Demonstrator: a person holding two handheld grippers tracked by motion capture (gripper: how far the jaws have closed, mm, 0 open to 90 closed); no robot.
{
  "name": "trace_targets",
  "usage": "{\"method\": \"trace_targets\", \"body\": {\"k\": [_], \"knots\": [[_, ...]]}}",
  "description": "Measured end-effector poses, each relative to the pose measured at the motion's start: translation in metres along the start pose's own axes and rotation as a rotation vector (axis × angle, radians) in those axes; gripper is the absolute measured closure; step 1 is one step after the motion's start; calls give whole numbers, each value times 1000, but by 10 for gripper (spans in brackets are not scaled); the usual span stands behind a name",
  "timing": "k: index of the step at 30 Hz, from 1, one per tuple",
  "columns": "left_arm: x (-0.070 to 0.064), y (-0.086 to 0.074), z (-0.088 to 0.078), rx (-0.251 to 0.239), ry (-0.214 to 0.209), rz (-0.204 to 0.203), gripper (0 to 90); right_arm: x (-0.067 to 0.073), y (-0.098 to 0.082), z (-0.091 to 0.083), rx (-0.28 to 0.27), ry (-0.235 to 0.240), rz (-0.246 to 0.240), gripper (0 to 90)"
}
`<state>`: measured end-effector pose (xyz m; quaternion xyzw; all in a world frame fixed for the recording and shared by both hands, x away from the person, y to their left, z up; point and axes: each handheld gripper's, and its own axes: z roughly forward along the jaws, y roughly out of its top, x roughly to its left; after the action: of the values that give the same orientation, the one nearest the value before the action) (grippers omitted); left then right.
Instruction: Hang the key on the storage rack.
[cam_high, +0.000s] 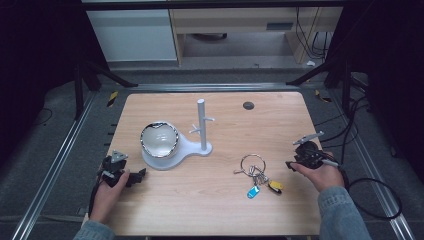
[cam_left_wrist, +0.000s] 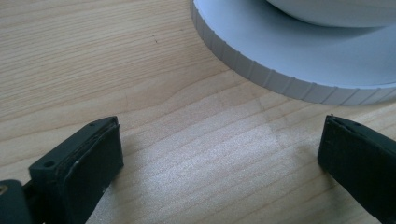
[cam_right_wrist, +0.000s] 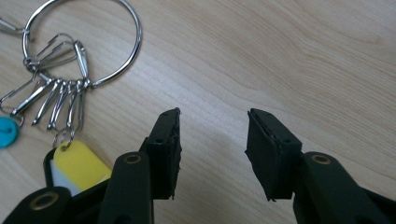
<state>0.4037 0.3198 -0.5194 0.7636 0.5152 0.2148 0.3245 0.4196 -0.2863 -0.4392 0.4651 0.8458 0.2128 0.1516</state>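
One round steel key ring (cam_right_wrist: 84, 44)

table (cam_high: 210, 200): light woodgrain | stand (cam_high: 202, 127): white | key tags (cam_high: 262, 189): blue, yellow | tongs (cam_right_wrist: 212, 140): black

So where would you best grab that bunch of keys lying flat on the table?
Probably by the big steel ring of the key bunch. It lies flat on the wooden table, a thin open loop, so coming from above with one jaw inside and one outside its far arc seems best, away from the clips and tags. The right gripper, open, is nearest.
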Motion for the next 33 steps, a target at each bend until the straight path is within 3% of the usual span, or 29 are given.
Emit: {"method": "trace_targets", "body": {"k": [3, 6, 10, 15, 23, 33], "knots": [[0, 1, 1, 0, 8, -9, 0, 0, 5, -5, 69, -3, -19, 574], [-1, 2, 2, 0, 13, -13, 0, 2, 8, -7, 102, -8, -26, 595], [-1, 2, 1, 0, 17, -16, 0, 7, 14, -9, 107, 0, -42, 616], [-2, 2, 1, 0, 22, -20, 0, 22, 30, -8, 143, 35, -100, 683], [-2, 1, 1, 0, 25, -23, 0, 36, 47, -13, 134, 49, -134, 757], [-3, 1, 1, 0, 28, -26, 0, 49, 40, -1, 175, 71, -142, 795]]}}
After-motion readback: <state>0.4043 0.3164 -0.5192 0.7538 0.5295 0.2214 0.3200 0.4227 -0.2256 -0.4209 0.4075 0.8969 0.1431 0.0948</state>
